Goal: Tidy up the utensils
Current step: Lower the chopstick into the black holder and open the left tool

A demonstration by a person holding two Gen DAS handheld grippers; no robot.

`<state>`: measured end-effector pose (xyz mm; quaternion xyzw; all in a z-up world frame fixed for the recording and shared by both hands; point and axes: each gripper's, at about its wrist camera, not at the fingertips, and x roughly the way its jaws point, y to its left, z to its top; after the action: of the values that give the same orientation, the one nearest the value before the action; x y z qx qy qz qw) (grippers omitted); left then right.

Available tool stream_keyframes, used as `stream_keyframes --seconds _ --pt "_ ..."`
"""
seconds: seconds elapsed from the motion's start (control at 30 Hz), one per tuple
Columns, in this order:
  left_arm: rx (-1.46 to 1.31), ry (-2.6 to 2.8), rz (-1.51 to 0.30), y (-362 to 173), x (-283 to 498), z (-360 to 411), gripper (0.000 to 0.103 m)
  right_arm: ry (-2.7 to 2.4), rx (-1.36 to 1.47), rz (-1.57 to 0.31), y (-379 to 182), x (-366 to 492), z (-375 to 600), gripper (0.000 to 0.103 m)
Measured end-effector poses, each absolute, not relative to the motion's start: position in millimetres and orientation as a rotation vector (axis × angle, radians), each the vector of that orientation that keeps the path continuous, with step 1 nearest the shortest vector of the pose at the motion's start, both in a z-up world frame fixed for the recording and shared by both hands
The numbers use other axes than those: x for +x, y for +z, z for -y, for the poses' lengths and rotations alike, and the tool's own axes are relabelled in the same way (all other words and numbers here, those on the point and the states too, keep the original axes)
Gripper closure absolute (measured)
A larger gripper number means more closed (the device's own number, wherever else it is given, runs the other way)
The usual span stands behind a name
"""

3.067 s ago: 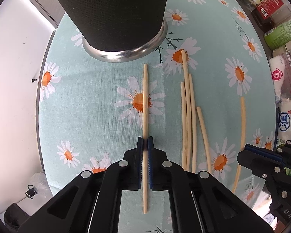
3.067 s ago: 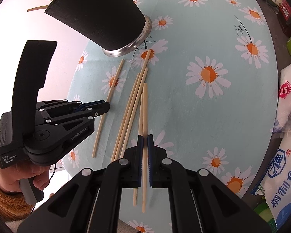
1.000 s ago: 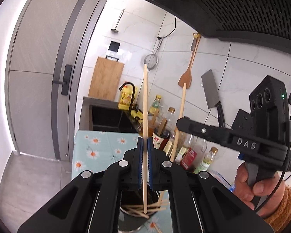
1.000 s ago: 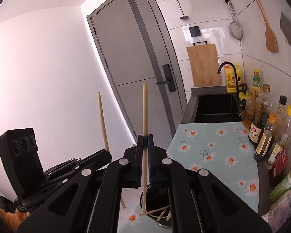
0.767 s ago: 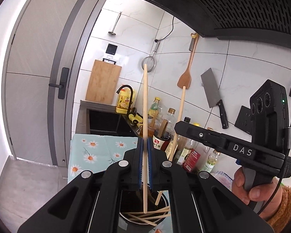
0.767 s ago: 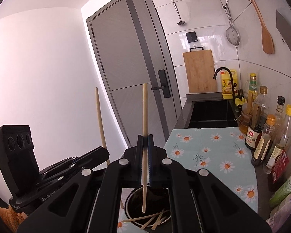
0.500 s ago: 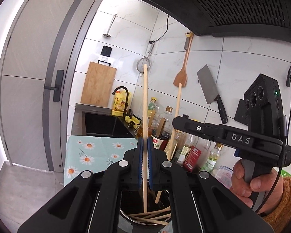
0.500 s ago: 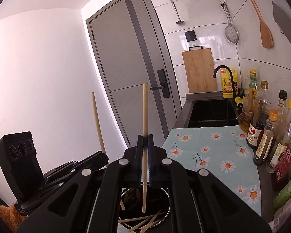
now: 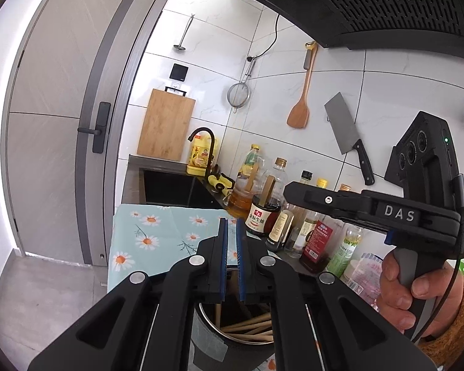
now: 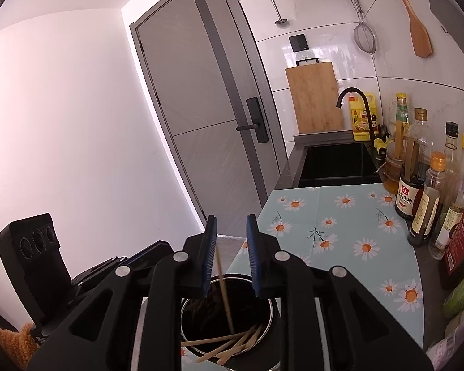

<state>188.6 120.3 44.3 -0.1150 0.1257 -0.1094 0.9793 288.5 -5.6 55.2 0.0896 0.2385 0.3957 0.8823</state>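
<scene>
A black cylindrical holder point(image 9: 208, 334) point(image 10: 272, 315) with a metal rim stands on the daisy cloth directly below both grippers. Several wooden chopsticks point(image 9: 247, 329) point(image 10: 229, 344) lie inside it. One chopstick point(image 10: 224, 290) stands tilted in the holder between the right gripper's fingers, free of them. My left gripper point(image 9: 230, 256) is open by a narrow gap and empty above the holder. My right gripper point(image 10: 230, 255) is open wider and empty; it also shows in the left wrist view point(image 9: 294, 190) at the right.
Bottles of sauce and oil point(image 9: 259, 216) point(image 10: 417, 185) line the wall on the right. A dark sink point(image 10: 334, 164) with a black tap lies behind the daisy cloth point(image 10: 340, 225). A door point(image 10: 201, 117) stands to the left, past the counter's edge.
Both grippers have opened and let go of their chopsticks. The chopsticks have dropped into the holder; the one from the right gripper still stands tilted in it.
</scene>
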Motion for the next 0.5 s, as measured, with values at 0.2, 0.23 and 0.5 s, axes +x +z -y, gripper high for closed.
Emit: stream_keyframes --seconds 0.2,0.23,0.5 --pt "-0.251 -0.226 -0.266 47.5 185.4 -122.1 0.098 0.805 0.214 -0.486 61.5 279.8 17.3 0.076" --pt "-0.252 -0.226 -0.269 48.1 185.1 -122.4 0.098 0.805 0.224 -0.487 61.6 277.9 20.1 0.076" --pt "-0.255 -0.223 -0.261 58.5 170.2 -122.6 0.086 0.781 0.258 -0.495 70.3 262.4 44.1 0.059"
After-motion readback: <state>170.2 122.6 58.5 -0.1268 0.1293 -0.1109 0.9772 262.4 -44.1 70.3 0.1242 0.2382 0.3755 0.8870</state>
